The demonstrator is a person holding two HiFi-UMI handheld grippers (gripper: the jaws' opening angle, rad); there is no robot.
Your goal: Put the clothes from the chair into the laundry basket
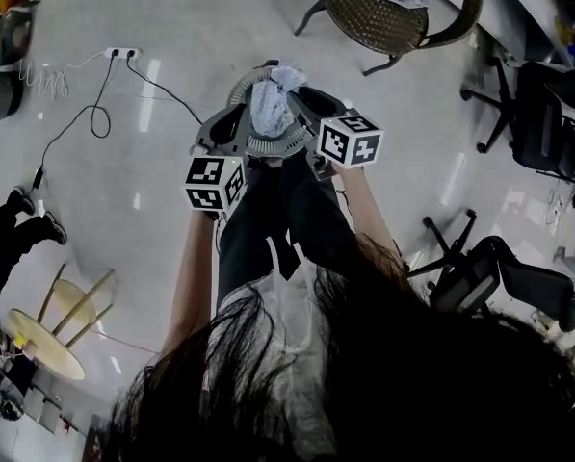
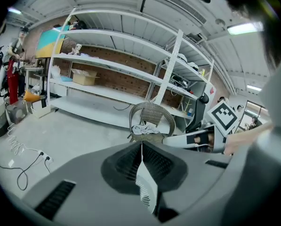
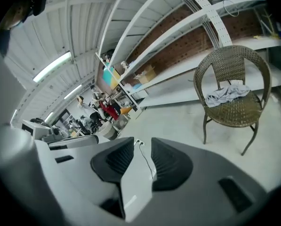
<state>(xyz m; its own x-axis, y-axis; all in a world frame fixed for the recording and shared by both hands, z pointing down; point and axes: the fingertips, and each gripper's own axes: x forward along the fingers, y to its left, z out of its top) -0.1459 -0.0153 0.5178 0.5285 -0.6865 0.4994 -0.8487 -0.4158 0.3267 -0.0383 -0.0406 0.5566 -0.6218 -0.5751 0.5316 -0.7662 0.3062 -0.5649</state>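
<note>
Left gripper (image 2: 141, 149): jaws pressed together at the tips, and we see nothing pinched. A pale slotted piece shows low behind the pads, perhaps the basket below.
Right gripper (image 3: 142, 147): jaws partly apart and empty. Through the gap we see only floor (image 1: 152, 56) and a cable (image 3: 145, 159).
Laundry basket (image 1: 268, 147): on the floor, between the two grippers in the head view, with one bluish cloth (image 1: 271, 99) in it.
Chair (image 3: 234, 65): well apart from the basket, ahead and toward the right side.
Clothes (image 3: 227, 94): a grey heap on the rear half of the seat, its long side running across the seat from side to side.
Direction: for the left gripper the heap lies almost straight beyond the tips. For the right gripper it lies off to the right of the jaw line.
Nearer hand: we judge the right one, because the chair stands on its side and looks larger in its view.
</note>
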